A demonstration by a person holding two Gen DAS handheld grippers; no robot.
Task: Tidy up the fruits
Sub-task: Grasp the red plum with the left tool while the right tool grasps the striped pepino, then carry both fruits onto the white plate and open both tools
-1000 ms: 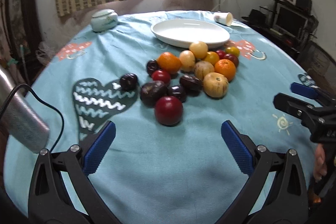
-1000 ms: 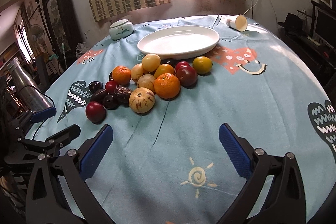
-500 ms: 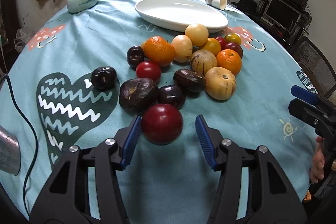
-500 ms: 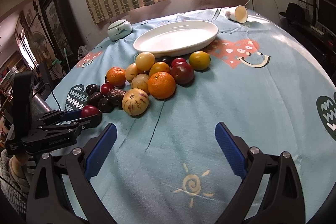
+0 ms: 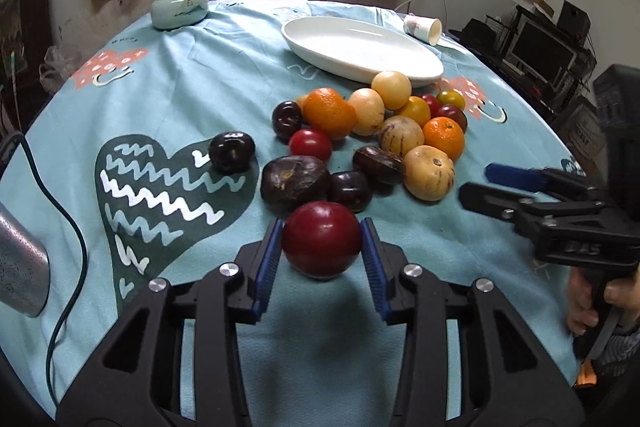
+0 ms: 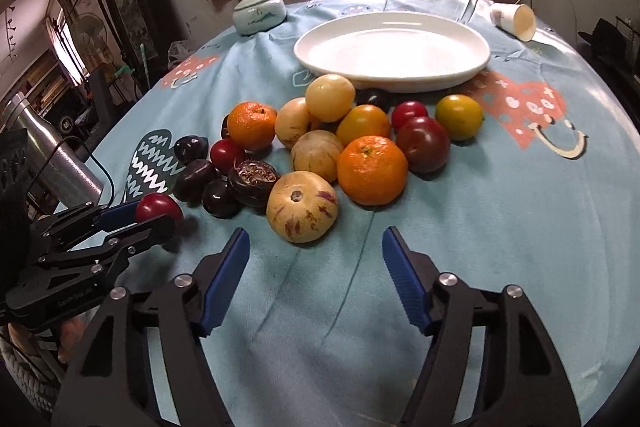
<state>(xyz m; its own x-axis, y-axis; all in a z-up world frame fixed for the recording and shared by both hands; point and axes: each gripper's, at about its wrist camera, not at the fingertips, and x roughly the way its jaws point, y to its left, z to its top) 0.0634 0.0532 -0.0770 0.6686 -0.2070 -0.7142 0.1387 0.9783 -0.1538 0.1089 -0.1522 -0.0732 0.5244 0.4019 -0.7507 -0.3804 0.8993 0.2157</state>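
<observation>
- Left gripper [image 5: 322,249]: jaws closing on the red plum [image 5: 322,244], pads against both sides, at the near edge of the fruit pile on the counter [image 5: 200,67].
- Right gripper [image 6: 314,277]: jaws closing, half-open, nothing between them, just before the striped pepino melon [image 6: 302,207].

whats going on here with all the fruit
A person is sorting fruit with a handheld gripper in each hand. The left gripper is closing on a dark red plum at the near edge of the pile. The right gripper, also closing, has nothing between its fingers. The white plate holds no fruit.
</observation>
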